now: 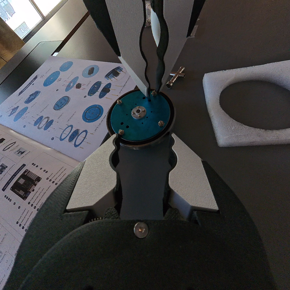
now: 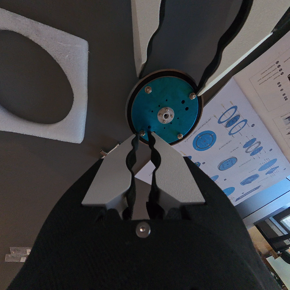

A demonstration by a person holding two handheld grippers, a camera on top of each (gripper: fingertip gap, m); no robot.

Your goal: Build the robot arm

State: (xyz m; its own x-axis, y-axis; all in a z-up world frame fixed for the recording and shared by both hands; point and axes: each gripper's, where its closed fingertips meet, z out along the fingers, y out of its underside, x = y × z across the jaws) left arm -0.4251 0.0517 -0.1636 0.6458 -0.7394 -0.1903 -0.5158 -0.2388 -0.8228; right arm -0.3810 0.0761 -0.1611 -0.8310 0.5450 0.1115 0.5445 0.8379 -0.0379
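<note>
My wide-spread left claw (image 1: 143,136) braces the stiff, heavy-looking blue disc assembly (image 1: 140,116) by its rim, my right claw (image 2: 145,134) nearly closed around a corner nut (image 2: 142,133).

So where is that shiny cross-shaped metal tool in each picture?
Left wrist view: the cross-shaped tool lies on the dark table, upper middle, just right of the far gripper's fingers and beyond the blue disc.
Right wrist view: only a bit of it peeks out left of centre, behind this gripper's left finger.
Shared landmark: the white foam frame with the round hole, right in the left view, left in the right view.
</note>
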